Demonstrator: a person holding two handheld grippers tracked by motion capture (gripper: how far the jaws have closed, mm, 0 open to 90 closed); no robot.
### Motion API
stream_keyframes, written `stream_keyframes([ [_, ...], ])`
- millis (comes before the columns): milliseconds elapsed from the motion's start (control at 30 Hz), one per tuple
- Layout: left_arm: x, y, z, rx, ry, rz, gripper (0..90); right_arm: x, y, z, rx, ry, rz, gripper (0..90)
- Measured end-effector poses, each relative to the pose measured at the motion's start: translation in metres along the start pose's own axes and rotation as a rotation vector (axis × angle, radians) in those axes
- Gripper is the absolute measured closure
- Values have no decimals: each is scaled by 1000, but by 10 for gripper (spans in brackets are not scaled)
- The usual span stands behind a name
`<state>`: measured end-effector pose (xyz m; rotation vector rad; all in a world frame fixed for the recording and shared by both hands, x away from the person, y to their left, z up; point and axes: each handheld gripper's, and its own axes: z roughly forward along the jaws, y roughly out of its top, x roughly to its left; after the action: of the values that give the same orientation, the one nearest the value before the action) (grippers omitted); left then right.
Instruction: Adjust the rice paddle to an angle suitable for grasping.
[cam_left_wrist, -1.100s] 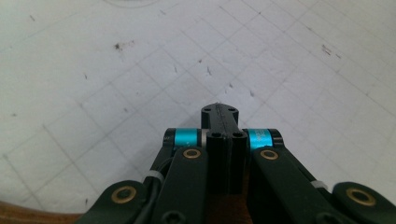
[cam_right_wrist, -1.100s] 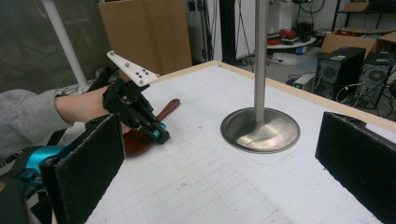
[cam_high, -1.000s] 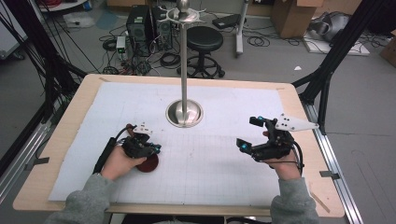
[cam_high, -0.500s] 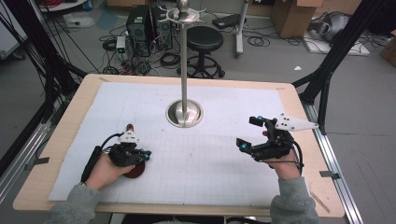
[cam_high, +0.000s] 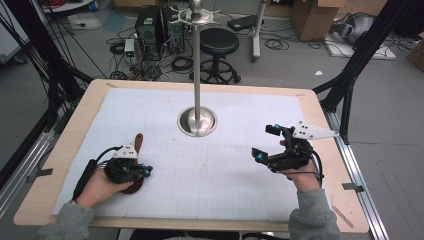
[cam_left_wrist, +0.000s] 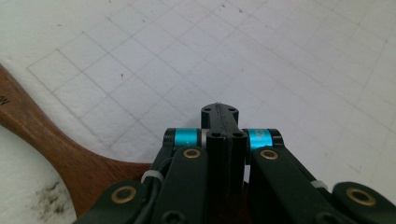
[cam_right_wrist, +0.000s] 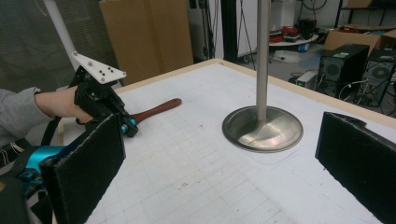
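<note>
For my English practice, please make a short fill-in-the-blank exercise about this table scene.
1. The left gripper is over a wooden ____.
2. The jaws of the right gripper stand ____.
3. The metal stand has a ____ base.
4. The spoon's handle lies flat on the ____.

Missing words: spoon; open; round; table

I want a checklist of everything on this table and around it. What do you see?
Surface: white gridded mat on a wooden table.
Job's things: brown wooden spoon lying on the mat; metal stand upright mid-table.
Clutter: nothing seen on the mat.
Grippers: left gripper shut, over the spoon's wide end; right gripper open, nothing between its jaws.
Cables: black cable trailing from the left gripper.
Surroundings: stool, computer towers, cardboard boxes.
</note>
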<state>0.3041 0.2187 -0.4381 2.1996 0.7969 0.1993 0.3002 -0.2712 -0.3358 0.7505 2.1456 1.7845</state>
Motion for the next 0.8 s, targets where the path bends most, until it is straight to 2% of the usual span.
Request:
stream_keyframes([
  [233, 3, -6, -9, 15, -2, 2, 895, 0, 0, 2, 2, 4, -3, 1],
  [800, 16, -26, -32, 9, 14, -46, 895, 0, 0, 4, 8, 7, -3, 1],
])
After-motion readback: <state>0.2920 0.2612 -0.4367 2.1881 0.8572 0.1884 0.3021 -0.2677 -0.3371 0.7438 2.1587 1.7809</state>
